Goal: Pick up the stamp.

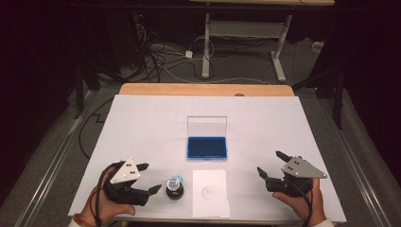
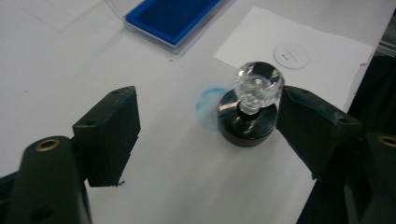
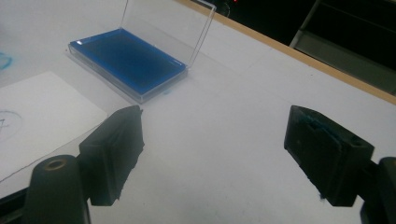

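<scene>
Ink pad (image 1: 206, 147) (lid up) beyond stamp (image 1: 175, 187); paper (image 1: 210, 193) beside.

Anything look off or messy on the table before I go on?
One thing: a faint blue ink smudge on the white table beside the stamp, off the paper sheet. The ink pad sits square, lid up.

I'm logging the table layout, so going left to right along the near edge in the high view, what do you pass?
Left gripper → stamp → paper sheet → right gripper.
</scene>
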### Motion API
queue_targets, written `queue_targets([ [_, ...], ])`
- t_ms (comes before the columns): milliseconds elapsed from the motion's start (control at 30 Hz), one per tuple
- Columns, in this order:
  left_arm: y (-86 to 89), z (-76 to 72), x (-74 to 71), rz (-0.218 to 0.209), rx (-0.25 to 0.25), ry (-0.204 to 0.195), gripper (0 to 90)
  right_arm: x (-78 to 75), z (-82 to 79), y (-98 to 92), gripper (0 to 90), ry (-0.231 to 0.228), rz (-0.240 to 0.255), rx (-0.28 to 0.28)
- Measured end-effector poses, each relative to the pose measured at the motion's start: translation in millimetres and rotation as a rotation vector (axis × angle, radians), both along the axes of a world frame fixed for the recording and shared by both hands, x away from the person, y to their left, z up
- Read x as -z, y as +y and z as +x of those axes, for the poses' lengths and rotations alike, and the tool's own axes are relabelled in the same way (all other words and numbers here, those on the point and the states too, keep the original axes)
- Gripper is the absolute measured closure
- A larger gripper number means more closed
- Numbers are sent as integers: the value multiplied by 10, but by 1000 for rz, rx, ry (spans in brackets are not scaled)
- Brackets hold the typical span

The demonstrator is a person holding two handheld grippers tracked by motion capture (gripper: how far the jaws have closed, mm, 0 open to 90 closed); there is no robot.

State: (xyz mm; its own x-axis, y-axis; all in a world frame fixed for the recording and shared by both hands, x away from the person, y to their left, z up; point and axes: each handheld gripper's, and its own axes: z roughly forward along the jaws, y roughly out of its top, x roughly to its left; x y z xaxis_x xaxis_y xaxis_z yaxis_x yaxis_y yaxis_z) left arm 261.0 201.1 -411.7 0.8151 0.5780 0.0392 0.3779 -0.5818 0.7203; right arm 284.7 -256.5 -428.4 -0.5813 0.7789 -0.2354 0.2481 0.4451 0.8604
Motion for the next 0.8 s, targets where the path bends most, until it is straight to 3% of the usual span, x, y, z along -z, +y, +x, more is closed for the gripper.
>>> queue_targets([
  [167,-272,91,162,82,39,47,205,26,7,40,224,3,-27,-4],
  [200,-318,135,210,79,49,70,205,28,5,42,228,-1,-37,-10],
  [367,-384,200,269,75,63,101,205,46,10,57,228,3,-52,-10],
  [467,-426,230,289,78,79,96,211,53,12,62,229,4,-61,-14],
  [567,-467,259,315,87,97,116,221,49,10,67,231,4,-63,-15],
  [800,-515,282,296,121,117,109,341,46,6,65,234,0,-66,-11],
])
